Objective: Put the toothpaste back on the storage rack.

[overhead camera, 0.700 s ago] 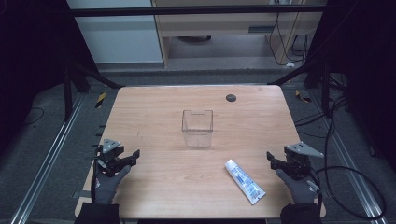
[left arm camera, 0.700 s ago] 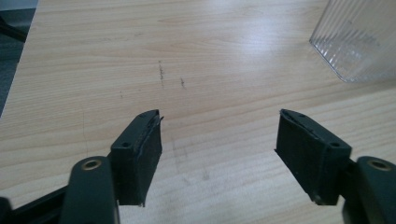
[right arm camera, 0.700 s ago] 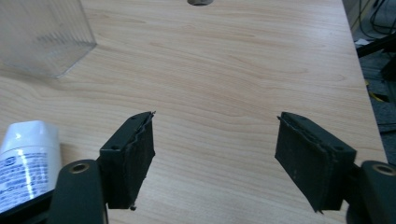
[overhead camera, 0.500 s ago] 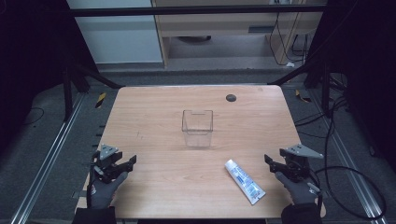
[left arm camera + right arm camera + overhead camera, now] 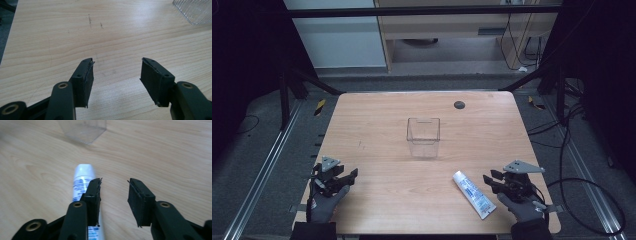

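One white, blue-printed toothpaste tube (image 5: 474, 194)

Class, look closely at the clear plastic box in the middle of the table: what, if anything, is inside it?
The clear plastic box looks empty: the wooden table shows through its walls. The toothpaste tube lies outside it, near the right gripper. Glare on the walls hides nothing sizeable.

In the right gripper view, the near end of the tube (image 5: 81, 182) is hidden behind the right gripper's (image 5: 113, 182) own jaw, and its print is too blurred to read. Ahead of that gripper, the clear box (image 5: 83, 130) is cut off by the top edge. In the left gripper view, the box's corner (image 5: 193, 11) runs off the frame.
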A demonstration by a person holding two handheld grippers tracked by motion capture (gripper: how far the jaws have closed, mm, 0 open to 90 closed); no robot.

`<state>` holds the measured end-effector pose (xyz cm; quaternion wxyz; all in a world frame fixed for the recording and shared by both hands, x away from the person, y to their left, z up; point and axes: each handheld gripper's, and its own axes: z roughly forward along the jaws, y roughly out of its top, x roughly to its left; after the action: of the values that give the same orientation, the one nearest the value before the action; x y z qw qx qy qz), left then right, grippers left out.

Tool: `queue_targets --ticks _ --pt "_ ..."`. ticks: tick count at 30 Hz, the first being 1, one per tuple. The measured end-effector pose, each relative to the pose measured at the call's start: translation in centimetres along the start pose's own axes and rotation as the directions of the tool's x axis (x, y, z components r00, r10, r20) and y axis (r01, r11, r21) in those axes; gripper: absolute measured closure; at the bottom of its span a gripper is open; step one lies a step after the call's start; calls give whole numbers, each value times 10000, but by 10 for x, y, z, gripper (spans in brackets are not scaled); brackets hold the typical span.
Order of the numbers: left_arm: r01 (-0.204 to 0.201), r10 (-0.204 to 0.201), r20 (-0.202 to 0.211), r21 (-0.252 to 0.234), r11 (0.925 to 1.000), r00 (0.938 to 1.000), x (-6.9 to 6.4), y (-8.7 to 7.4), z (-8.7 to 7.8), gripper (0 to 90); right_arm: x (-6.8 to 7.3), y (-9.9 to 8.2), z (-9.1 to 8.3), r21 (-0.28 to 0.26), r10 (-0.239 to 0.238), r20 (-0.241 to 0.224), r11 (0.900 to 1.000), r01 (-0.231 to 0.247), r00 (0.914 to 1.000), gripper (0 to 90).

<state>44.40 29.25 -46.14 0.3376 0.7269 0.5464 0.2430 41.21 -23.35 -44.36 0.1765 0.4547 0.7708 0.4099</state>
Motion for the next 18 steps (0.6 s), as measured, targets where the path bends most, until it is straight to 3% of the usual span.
queue_targets --ticks 6,11,18 --pt "-52 52 61 68 10000 10000 -1 -1 3 408 16 -2 1 396 -287 -849 9987 321 9960 780" --pt "-167 166 102 90 9998 9998 -3 0 4 394 24 -6 2 681 -387 -1132 9966 466 9928 894" --pt "-284 283 131 85 9996 9995 -4 0 5 371 32 -10 5 1071 -404 -1455 9926 563 9885 900"
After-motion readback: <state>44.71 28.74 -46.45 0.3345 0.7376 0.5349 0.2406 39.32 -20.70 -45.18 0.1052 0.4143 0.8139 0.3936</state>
